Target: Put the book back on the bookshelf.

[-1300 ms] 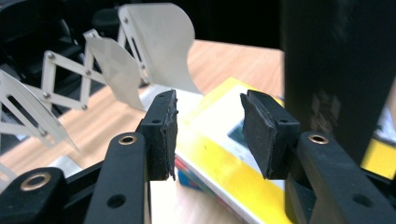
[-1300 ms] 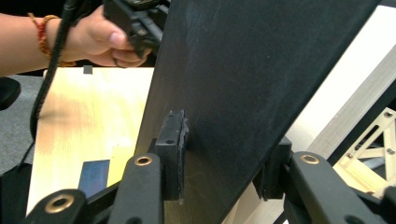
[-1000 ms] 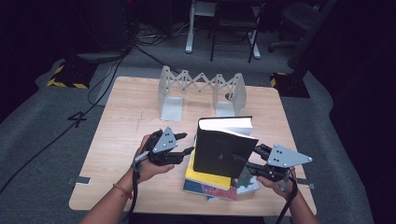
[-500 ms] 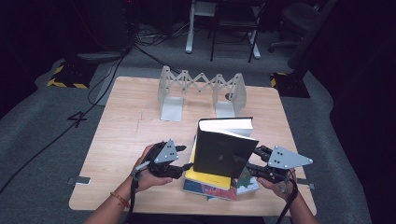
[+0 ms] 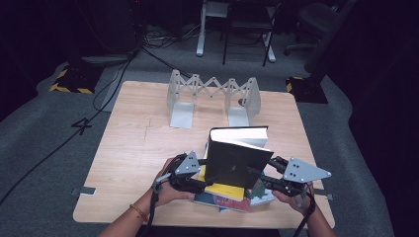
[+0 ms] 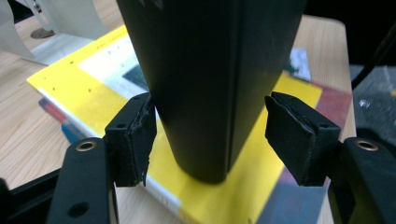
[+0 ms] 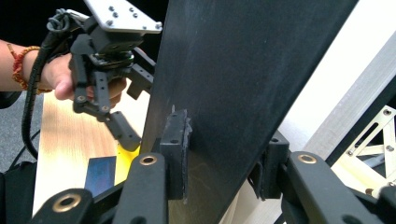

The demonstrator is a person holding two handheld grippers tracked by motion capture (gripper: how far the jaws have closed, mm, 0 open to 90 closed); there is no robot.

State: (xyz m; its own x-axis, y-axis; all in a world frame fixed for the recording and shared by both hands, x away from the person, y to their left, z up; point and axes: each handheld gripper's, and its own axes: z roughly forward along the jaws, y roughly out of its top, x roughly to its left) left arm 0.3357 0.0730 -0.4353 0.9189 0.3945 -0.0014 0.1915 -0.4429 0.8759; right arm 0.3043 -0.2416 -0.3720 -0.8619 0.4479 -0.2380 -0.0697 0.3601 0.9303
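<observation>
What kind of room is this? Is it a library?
Probably not a library: it looks like a lab or workshop set up for recording. A lone wooden table stands on grey carpet, cables trail over the floor, hazard-striped tape marks it, and an office chair waits behind.

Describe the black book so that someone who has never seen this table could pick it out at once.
Start at the wooden table and look to its near edge, where a small stack of flat books lies between the person's two hands. The black book stands upright on the yellow book that tops the stack. It is the only upright book there, plain and dark where the others are brightly coloured.
</observation>
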